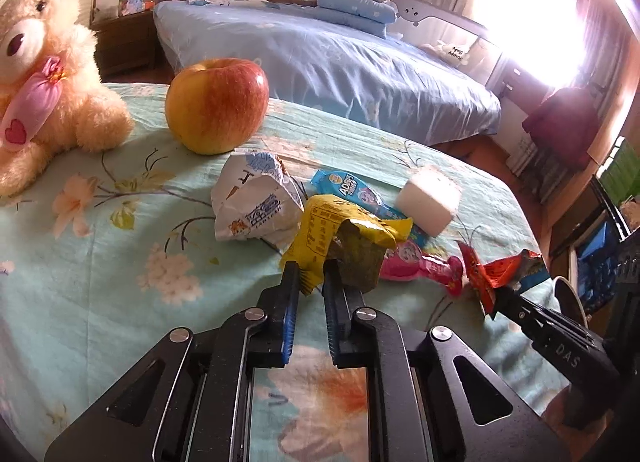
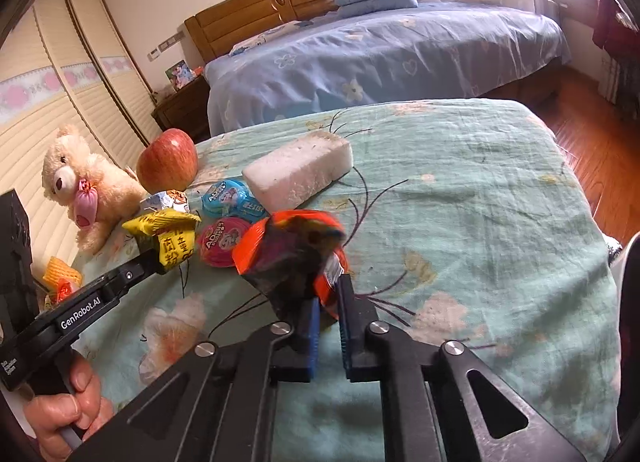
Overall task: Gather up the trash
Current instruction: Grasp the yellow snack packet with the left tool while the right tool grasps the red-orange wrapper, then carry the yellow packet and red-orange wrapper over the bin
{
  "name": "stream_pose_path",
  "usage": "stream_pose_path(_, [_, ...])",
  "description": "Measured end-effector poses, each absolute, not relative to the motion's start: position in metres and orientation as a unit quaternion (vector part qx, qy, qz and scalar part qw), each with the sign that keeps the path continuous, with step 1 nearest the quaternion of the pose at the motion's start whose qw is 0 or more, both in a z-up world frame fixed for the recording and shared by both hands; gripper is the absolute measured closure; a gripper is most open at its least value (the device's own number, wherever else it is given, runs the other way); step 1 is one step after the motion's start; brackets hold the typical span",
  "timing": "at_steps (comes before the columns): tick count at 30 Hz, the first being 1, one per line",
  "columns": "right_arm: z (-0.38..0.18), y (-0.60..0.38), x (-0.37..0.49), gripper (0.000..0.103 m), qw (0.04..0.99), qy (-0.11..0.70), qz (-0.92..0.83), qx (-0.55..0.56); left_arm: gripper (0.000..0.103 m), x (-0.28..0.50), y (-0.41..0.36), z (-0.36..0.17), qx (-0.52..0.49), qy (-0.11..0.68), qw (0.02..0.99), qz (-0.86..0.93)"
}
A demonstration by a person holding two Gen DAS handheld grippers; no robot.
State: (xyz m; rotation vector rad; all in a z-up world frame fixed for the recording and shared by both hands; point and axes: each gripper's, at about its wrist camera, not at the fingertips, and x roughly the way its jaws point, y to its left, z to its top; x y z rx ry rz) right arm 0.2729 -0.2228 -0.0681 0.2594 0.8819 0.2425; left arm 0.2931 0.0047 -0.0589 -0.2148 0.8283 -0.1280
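yellow crumpled wrapper (image 1: 320,230) with printed black text sits pinched in the left gripper (image 1: 311,274) above the floral cloth (image 1: 120,254); the right gripper (image 2: 329,294) clamps a red-orange wrapper (image 2: 280,238), beside an apple (image 1: 216,104).

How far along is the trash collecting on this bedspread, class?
Done: nothing visibly binned; no bin in view. In hand: the left tool grips the yellow wrapper; the right tool grips the red wrapper. Left: white wrapper, blue packet, pink packet, white foam block. The apple and teddy bear probably stay.
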Motion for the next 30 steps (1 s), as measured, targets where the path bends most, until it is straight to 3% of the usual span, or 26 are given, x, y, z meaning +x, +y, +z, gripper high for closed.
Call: stream_pose_path(30, [-0.047, -0.3, 0.182, 0.098, 0.905, 0.393, 0.074, 0.144, 0.096, 0.212, -0.087, -0.037, -0.084, 0.392, 0.9, -0.17])
